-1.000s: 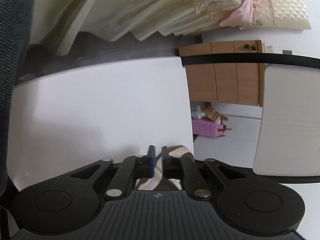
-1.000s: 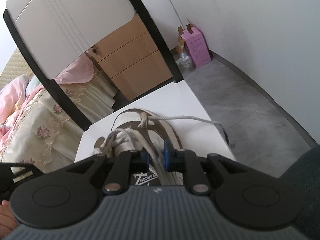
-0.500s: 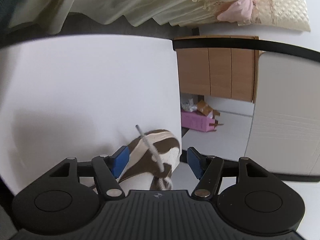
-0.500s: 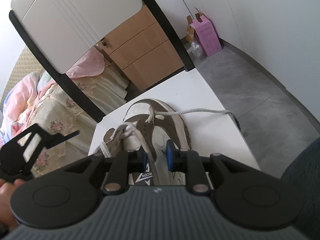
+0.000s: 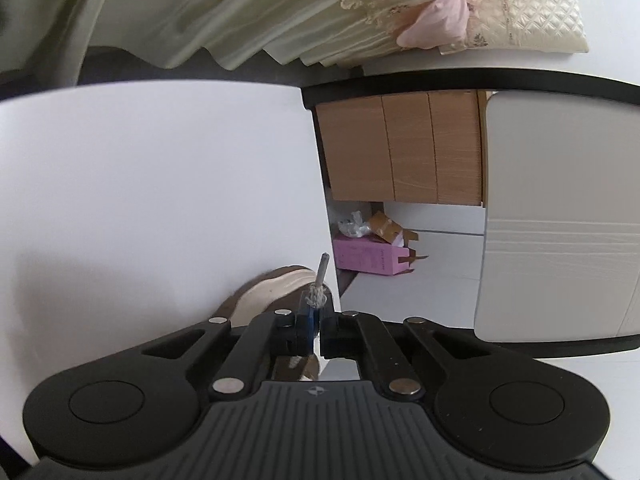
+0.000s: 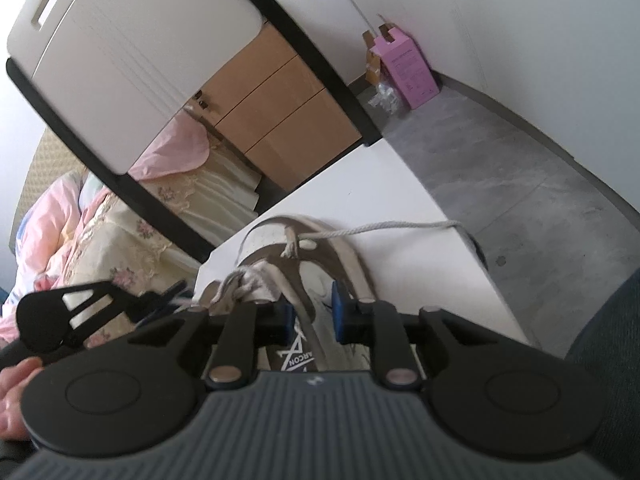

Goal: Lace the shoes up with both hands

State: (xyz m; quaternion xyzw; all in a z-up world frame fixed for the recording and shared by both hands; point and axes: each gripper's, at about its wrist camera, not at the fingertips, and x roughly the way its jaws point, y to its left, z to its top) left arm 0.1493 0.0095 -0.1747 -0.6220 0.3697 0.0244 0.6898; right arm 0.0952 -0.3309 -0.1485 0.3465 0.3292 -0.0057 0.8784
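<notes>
While left tongs (image 5: 316, 322) pinch the lace end (image 5: 319, 288), closing right tongs (image 6: 311, 318) hide the shoe (image 6: 320, 256).

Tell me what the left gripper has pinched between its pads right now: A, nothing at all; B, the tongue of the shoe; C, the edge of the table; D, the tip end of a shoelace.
D: in the left wrist view the left gripper is shut on the shoelace end, whose stiff tip sticks up past the pads, above the brown and white shoe.
</notes>
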